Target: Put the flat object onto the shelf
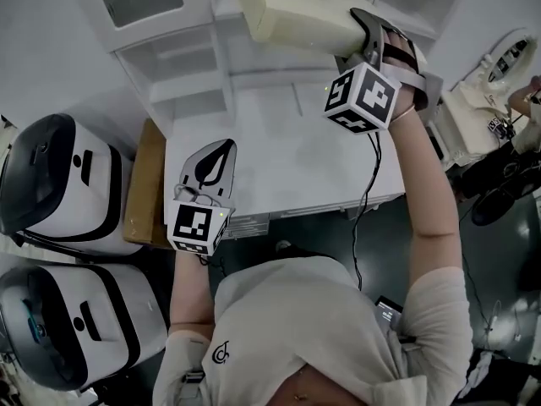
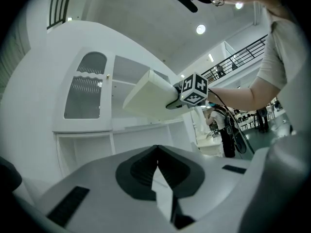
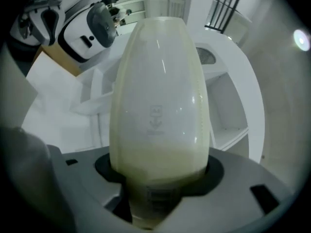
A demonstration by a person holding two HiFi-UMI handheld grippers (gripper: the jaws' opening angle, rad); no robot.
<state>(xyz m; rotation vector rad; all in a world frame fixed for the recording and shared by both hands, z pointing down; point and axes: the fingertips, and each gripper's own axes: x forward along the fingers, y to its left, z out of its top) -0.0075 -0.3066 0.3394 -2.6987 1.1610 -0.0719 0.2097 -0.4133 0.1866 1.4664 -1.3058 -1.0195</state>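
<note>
The right tool (image 3: 155, 181) has its two jaws closed on one end of the flat object (image 3: 158, 96). The flat object is cream coloured and long with a rounded end. It sticks straight out from the tool, away from the person. From the head view, the right tool (image 1: 372, 36) holds the flat object (image 1: 296, 11) up high in the air, in front of the top part of the shelf (image 1: 194, 66). I cannot tell if the far end touches the shelf.

The left tool (image 1: 215, 155) is low down over the tabletop (image 1: 287, 159), well apart from the flat object. In its own view the left tool (image 2: 158, 174) has its jaws together and nothing is in them.

The tabletop is white. The shelf is white too and stands at the back of it. It has open boxes, and a door with a rounded window (image 2: 86, 91) is beside them.

A brown cardboard box (image 1: 144, 184) sits at the left edge of the tabletop. Two big white and black machines (image 1: 59, 184) stand next to it, on the left. A black cable (image 1: 368, 184) hangs down from the right tool.
</note>
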